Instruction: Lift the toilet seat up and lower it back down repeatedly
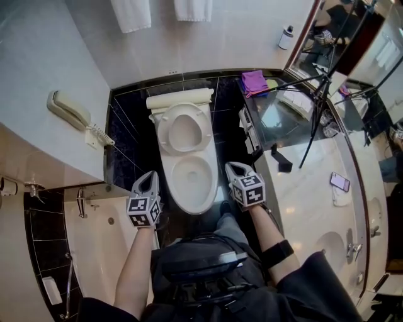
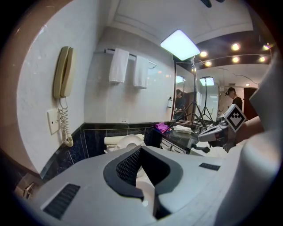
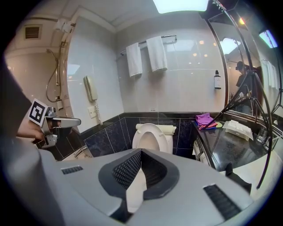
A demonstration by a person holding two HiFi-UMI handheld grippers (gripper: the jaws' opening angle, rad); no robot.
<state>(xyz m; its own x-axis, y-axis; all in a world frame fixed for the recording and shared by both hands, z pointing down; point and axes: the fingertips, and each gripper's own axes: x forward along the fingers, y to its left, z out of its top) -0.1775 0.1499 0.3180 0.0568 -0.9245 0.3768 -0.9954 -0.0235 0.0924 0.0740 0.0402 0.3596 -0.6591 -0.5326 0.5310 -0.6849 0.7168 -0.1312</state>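
Observation:
The white toilet (image 1: pixel 174 183) stands against the black-tiled wall. Its seat (image 1: pixel 184 118) is raised and leans back on the tank; the same upright seat (image 3: pixel 149 136) shows in the right gripper view, and the seat (image 2: pixel 128 142) peeks above the jaws in the left gripper view. My left gripper (image 1: pixel 148 178) hovers beside the bowl's left edge, shut and holding nothing. To the bowl's right, my right gripper (image 1: pixel 235 167) is likewise shut and empty. Neither one touches the toilet. Seen along its own jaws, the left gripper (image 2: pixel 140 148) has its tips together, as does the right gripper (image 3: pixel 140 151).
A wall phone (image 1: pixel 69 110) hangs at the left above a bathtub (image 1: pixel 94 242). At the right runs a vanity counter (image 1: pixel 302 188) with a purple cloth (image 1: pixel 254 82), a smartphone (image 1: pixel 340 182) and a tripod (image 1: pixel 315 119). Towels (image 1: pixel 131 12) hang on the far wall.

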